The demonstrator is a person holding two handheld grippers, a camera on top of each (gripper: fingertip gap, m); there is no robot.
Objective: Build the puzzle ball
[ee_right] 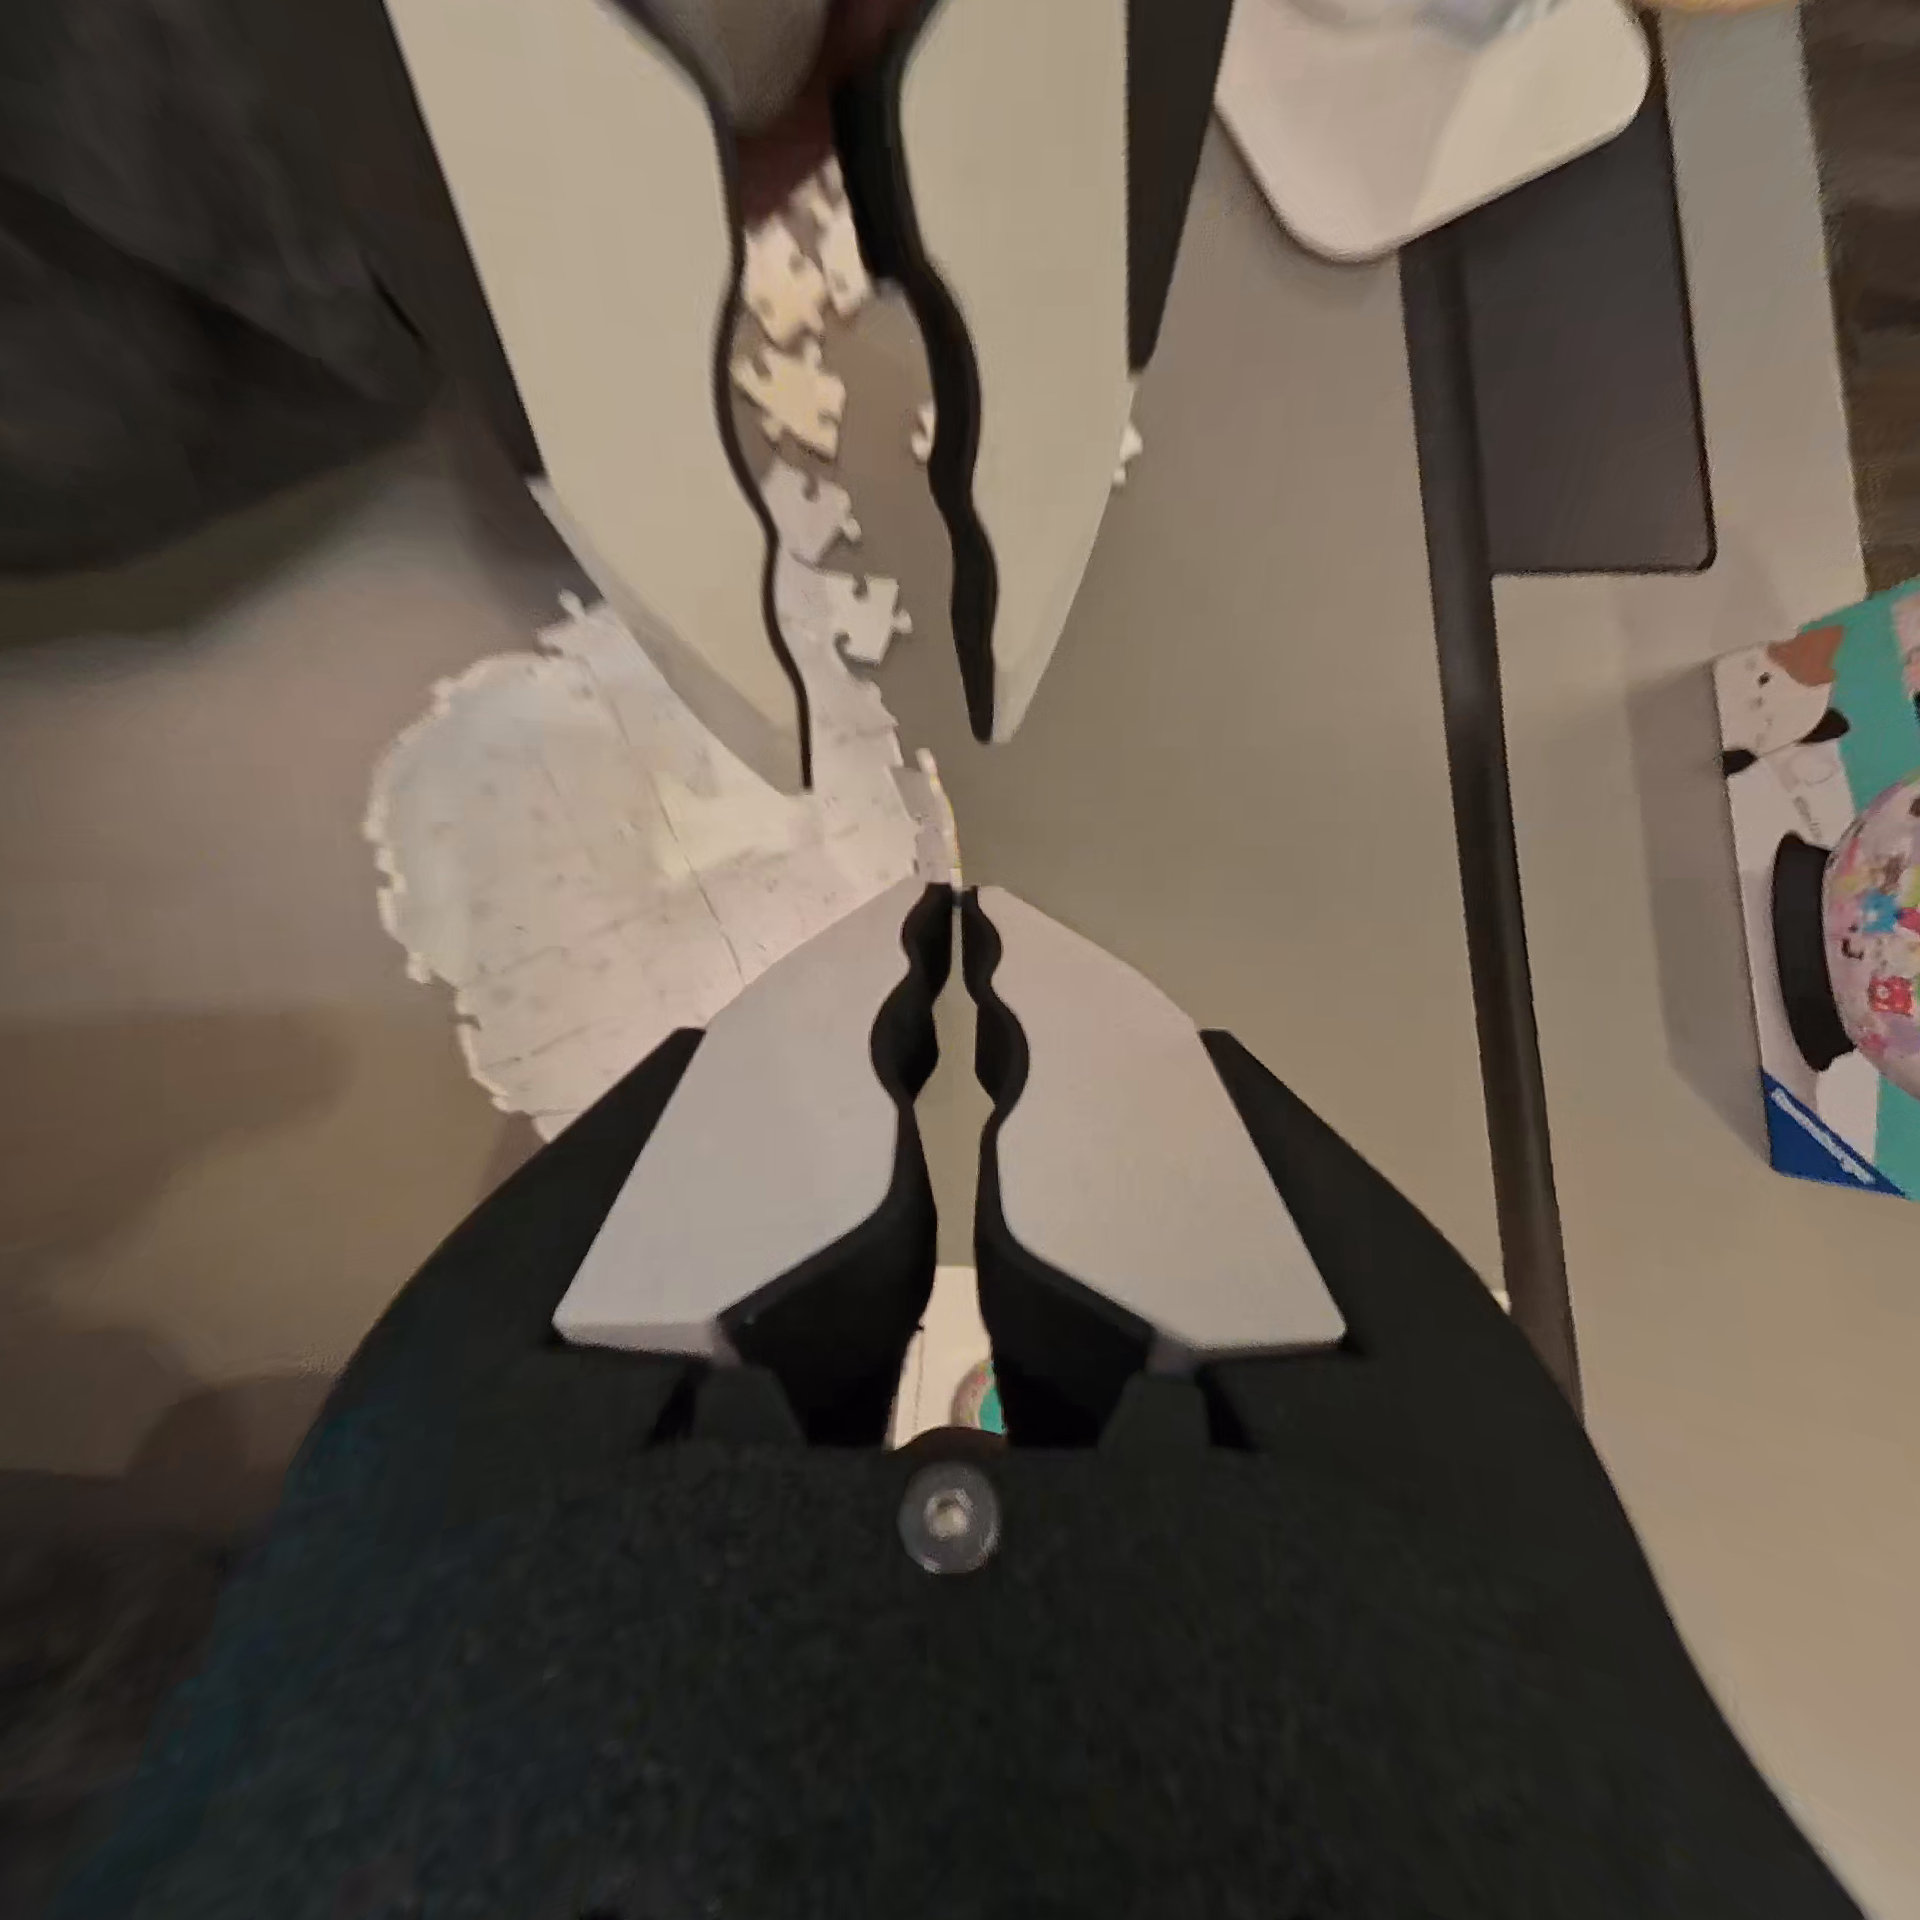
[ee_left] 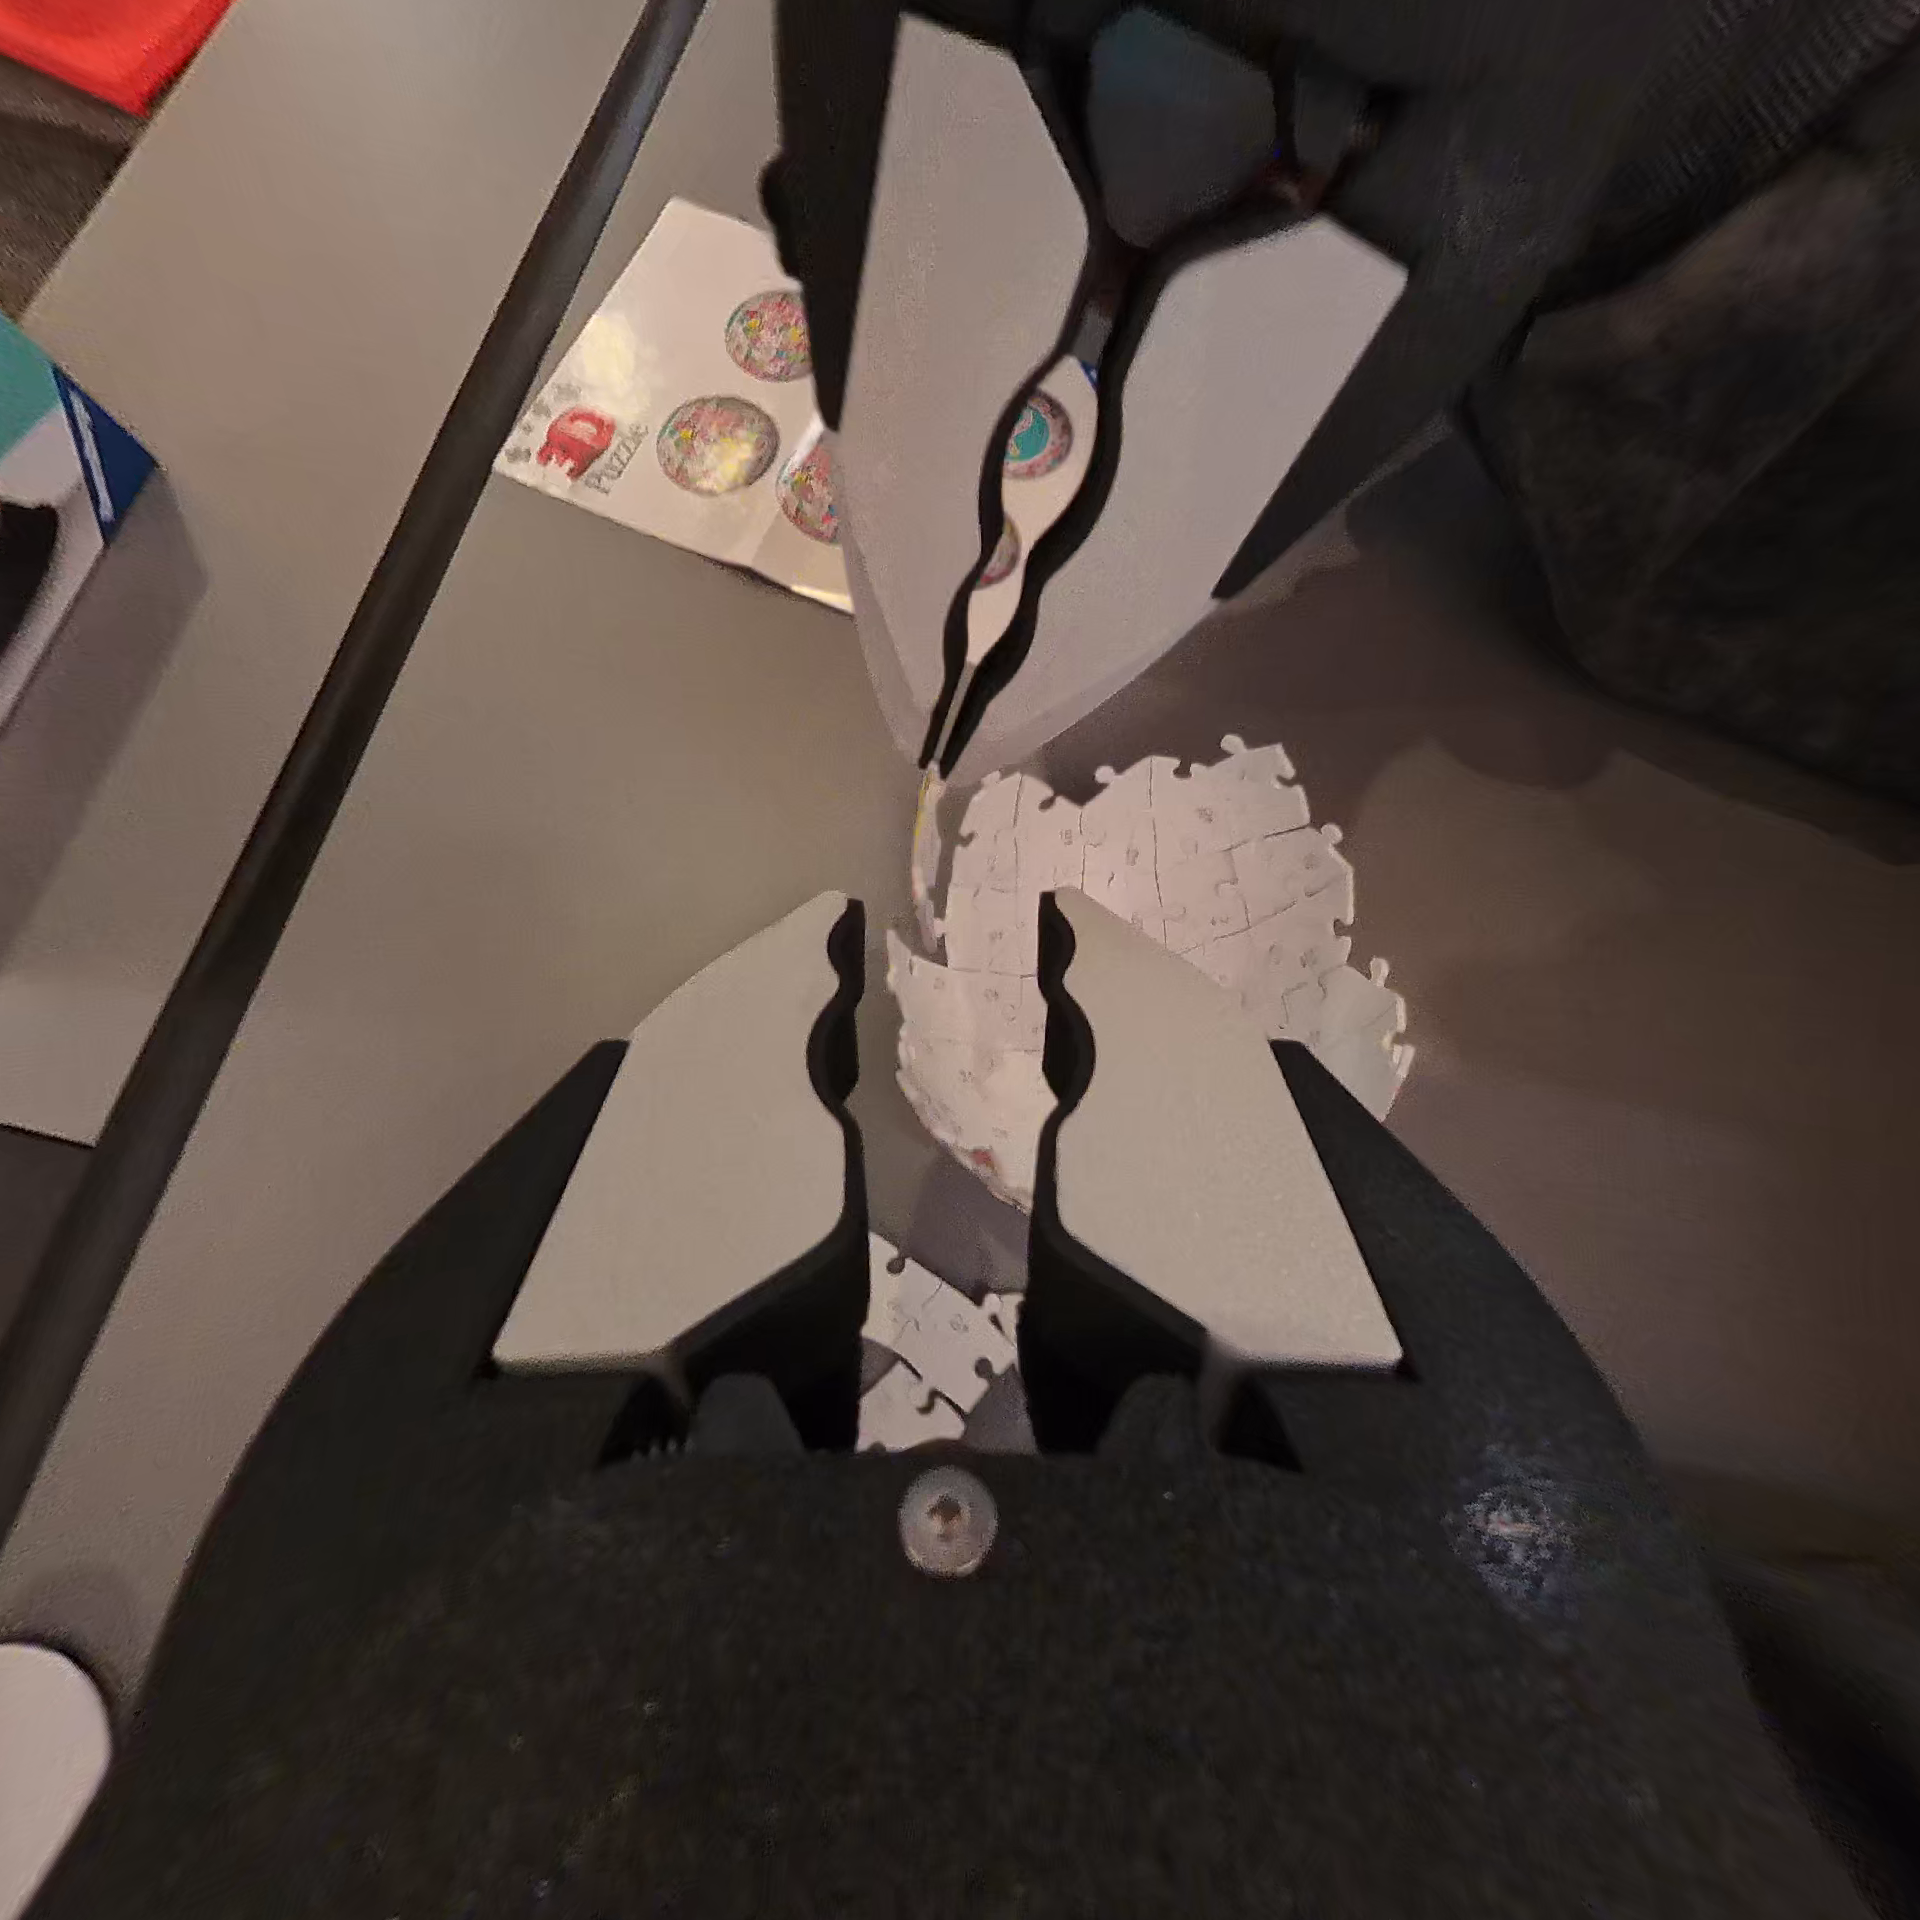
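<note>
Left wrist view: left gripper [ee_left: 951, 914] parted, fingers astride the near rim of the half-built shell [ee_left: 1153, 935], touching or just clear, cannot tell. Shell lying on the grey desk [ee_left: 520, 831], white hollow side up toward the camera, no clear long axis, open rim ragged with tabs toward the far right. Right gripper [ee_left: 940, 753] reaching in from the far side, fingers pinched together at the shell's far-left rim, apparently on the edge of a piece [ee_left: 928, 821]. Loose pieces [ee_left: 935, 1340] just near of the shell; printed leaflet [ee_left: 675, 405] farther off. Right wrist view: right gripper [ee_right: 958, 896] nearly closed at the rim of the shell [ee_right: 582, 862], left gripper [ee_right: 899, 758] opposite and parted; puzzle box [ee_right: 1829, 914] well to the right. Judged step: seating one piece into the rim while bracing the shell. Next move probably calling for a steady hold by the left fingers and a gentle press to lock the tabs.
</note>
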